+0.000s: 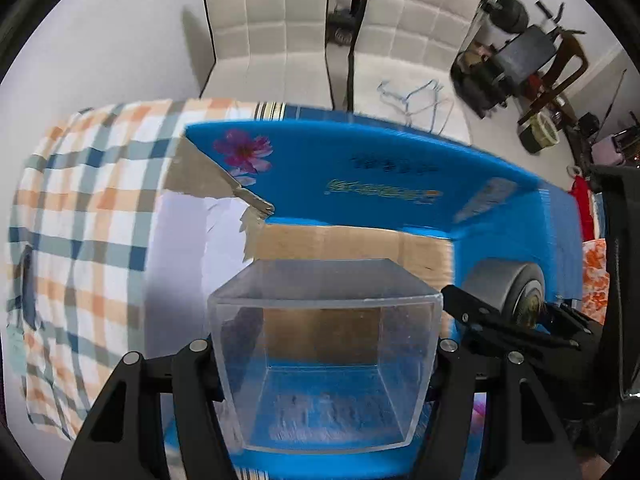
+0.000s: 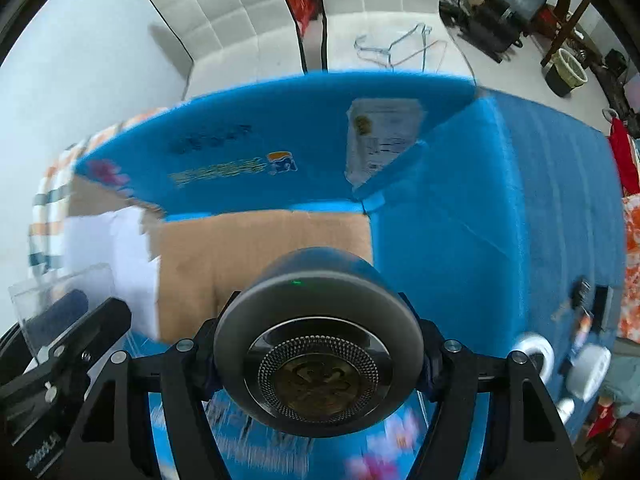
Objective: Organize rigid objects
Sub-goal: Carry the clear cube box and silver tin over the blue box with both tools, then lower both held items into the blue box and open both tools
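Left gripper [image 1: 324, 354]: closed onto the clear box, one finger pressed to each side wall; the jaws stand as wide as the box itself.
Clear box [image 1: 324, 344]: a transparent, open-topped square container with nothing visible inside, held over the blue box, above its near edge.
Right gripper [image 2: 318, 354]: clamped on the grey speaker, a finger against each flank of its round body.
Grey speaker [image 2: 318, 360]: a round, dark grey device with a metal mesh ring and a brass-coloured centre facing the camera and a small green light on its upper rim; held over the blue box, above its brown floor. In the left view it appears just right of the clear box [image 1: 508, 292].
Blue box [image 1: 380, 172]: a large open carton with blue flaps folded outward; the far flap carries a pink flower print and printed text. Its brown cardboard floor [image 2: 256, 256] shows beneath both held things.
Torn flap [image 1: 224, 184]: ripped brown and white cardboard at the left end of the blue box.
Checked cloth [image 1: 80, 208]: orange, blue and white, under and to the left of the blue box.
White items [image 2: 588, 368]: a few small pale things on the right flap of the blue box, too blurred to identify.
White chairs [image 1: 264, 28]: two quilted seats beyond the far flap of the blue box.
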